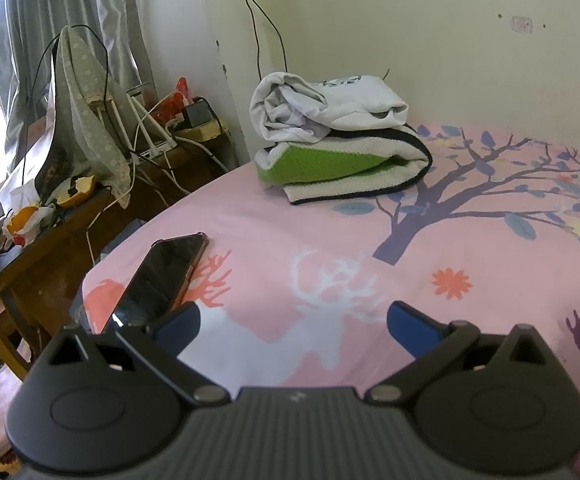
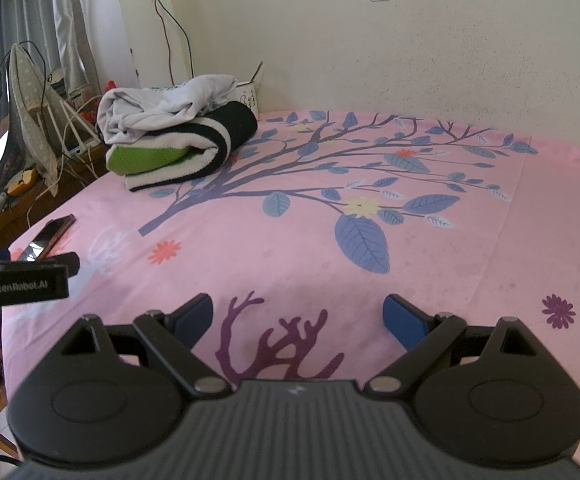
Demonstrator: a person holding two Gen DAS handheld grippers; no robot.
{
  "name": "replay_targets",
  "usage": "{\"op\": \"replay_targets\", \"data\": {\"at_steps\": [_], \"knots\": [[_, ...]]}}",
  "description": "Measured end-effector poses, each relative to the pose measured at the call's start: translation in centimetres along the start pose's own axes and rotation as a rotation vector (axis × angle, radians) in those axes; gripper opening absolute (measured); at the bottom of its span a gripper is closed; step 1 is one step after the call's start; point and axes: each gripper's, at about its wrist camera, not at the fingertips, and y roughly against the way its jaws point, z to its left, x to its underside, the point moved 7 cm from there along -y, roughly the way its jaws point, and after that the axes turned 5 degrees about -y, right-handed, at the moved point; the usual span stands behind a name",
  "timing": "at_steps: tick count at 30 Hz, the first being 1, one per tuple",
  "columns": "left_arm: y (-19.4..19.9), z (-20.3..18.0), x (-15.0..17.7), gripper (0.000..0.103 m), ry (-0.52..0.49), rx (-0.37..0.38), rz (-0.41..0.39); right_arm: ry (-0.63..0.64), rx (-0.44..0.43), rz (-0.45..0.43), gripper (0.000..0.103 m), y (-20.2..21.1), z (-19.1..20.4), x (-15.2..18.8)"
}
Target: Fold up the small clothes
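Left wrist view: the left tongs [image 1: 291,322] stand spread wide with nothing between them, above the pink bed sheet [image 1: 329,236]. The pile of clothes [image 1: 337,140] lies well ahead at the far edge of the bed by the wall. A phone [image 1: 162,276] lies just beside the left finger.

Right wrist view: the right tongs [image 2: 297,316] also gape wide and hold nothing. The pile of clothes [image 2: 178,140] lies far ahead to the left. The left tongs' body [image 2: 18,280] shows at the left edge.
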Motion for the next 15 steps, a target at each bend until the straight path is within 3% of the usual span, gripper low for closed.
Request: {"op": "replay_targets", "data": {"at_steps": [15], "knots": [[-0.13, -0.14, 0.09, 0.103, 0.002, 0.016, 0.019, 0.000, 0.000, 0.000, 0.089, 0.00, -0.02, -0.01]]}}
